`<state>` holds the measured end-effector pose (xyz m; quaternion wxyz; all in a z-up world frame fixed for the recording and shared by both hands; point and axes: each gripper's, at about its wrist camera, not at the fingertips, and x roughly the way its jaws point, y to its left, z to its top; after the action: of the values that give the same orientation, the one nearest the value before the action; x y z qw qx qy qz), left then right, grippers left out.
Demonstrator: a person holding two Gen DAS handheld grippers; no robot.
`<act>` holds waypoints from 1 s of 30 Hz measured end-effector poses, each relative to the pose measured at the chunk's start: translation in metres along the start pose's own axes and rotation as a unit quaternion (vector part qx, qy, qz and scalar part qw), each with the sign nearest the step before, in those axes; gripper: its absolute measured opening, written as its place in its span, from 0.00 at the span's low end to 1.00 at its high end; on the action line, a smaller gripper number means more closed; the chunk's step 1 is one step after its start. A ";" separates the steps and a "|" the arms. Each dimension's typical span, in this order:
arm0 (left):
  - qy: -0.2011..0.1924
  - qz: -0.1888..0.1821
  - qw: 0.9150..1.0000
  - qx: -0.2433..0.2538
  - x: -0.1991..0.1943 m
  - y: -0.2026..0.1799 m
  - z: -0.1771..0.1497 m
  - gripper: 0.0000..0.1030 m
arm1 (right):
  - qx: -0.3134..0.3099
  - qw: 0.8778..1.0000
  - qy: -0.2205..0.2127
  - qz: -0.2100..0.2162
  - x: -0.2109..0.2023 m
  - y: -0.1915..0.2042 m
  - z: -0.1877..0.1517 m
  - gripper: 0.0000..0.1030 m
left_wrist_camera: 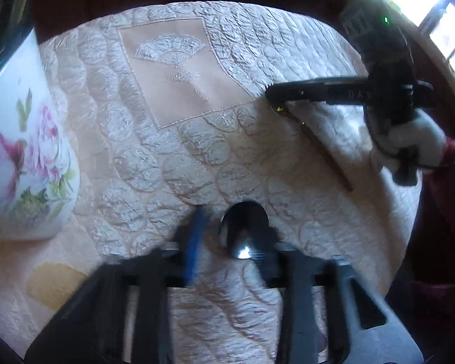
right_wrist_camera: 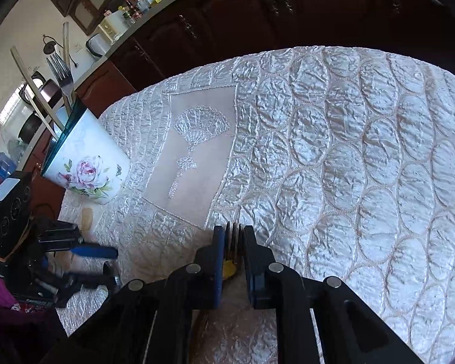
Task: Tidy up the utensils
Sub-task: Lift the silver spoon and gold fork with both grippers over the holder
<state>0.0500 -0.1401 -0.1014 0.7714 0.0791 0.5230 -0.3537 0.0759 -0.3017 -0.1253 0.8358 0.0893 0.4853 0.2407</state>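
Note:
A white floral cup point(right_wrist_camera: 88, 166) stands at the table's left and holds a fork point(right_wrist_camera: 62, 74) and other utensils; it also shows in the left wrist view point(left_wrist_camera: 24, 157). My left gripper point(left_wrist_camera: 227, 230) is open, with a metal spoon point(left_wrist_camera: 244, 230) lying between its fingers next to the right one. It also shows in the right wrist view point(right_wrist_camera: 106, 262). My right gripper point(right_wrist_camera: 233, 242) is shut on a fork point(right_wrist_camera: 234, 236) with a gold and brown handle. In the left wrist view the right gripper point(left_wrist_camera: 273, 100) grips the fork's head while the handle point(left_wrist_camera: 327, 154) rests on the cloth.
A quilted cream tablecloth point(right_wrist_camera: 333, 151) with an embroidered panel point(right_wrist_camera: 197, 154) covers the table. Dark wooden cabinets point(right_wrist_camera: 242, 9) stand behind it. A yellowish patch point(left_wrist_camera: 51, 285) lies on the cloth near the cup.

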 end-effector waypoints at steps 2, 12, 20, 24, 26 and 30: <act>0.005 -0.011 1.000 0.003 -0.001 -0.002 0.000 0.10 | -0.003 1.000 -0.006 -0.007 -0.004 0.006 -0.002 0.02; -0.043 -0.019 0.999 -0.025 -0.030 -0.003 -0.017 0.01 | -0.009 0.997 -0.067 -0.033 -0.053 0.044 -0.020 0.01; -0.109 0.005 0.993 -0.051 -0.097 0.001 -0.041 0.01 | -0.034 0.991 -0.125 -0.032 -0.093 0.092 -0.020 0.01; -0.147 0.021 0.987 -0.066 -0.137 0.010 -0.050 0.01 | -0.046 0.988 -0.143 -0.025 -0.105 0.109 -0.011 0.01; -0.164 0.031 0.983 -0.071 -0.156 0.015 -0.053 0.01 | -0.048 0.987 -0.152 -0.022 -0.111 0.119 -0.005 0.01; -0.204 0.058 0.974 -0.085 -0.198 0.031 -0.053 0.01 | -0.056 0.983 -0.176 -0.016 -0.122 0.141 0.011 0.01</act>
<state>-0.0106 0.0002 0.0389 0.8848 -0.0299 0.3775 -0.2713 -0.0094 -0.2379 0.0279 0.9156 0.0755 0.3174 0.2350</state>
